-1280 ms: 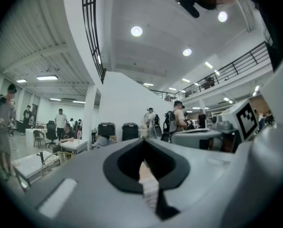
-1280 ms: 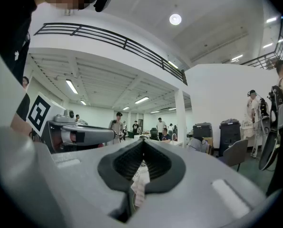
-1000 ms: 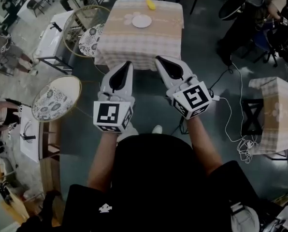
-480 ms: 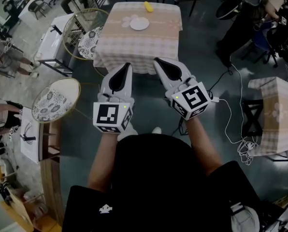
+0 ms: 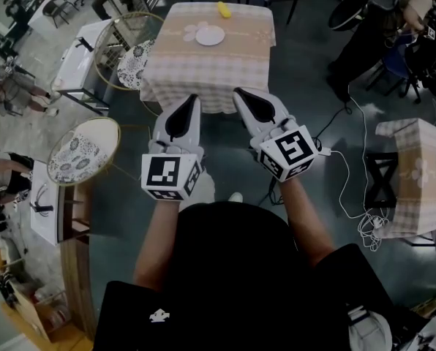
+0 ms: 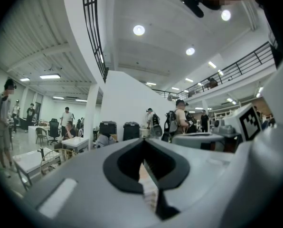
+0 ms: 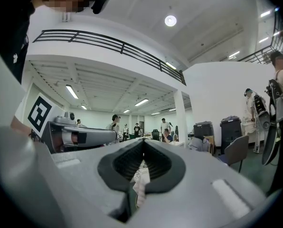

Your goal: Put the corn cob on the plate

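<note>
A yellow corn cob (image 5: 223, 9) lies at the far edge of a checked-cloth table (image 5: 211, 64) ahead of me. Just in front of it on the same table sits a white plate (image 5: 210, 36), with nothing on it. My left gripper (image 5: 191, 99) and right gripper (image 5: 239, 93) are held level side by side over the floor, short of the table's near edge. Both sets of jaws meet at the tips with nothing between them. In the left gripper view and the right gripper view I see only the shut jaws and the hall behind.
A round patterned table (image 5: 83, 152) stands at the left, another round one (image 5: 134, 61) beside the checked table. A second cloth-covered table (image 5: 415, 174) is at the right with white cables (image 5: 350, 189) on the floor. People stand at the top right and left.
</note>
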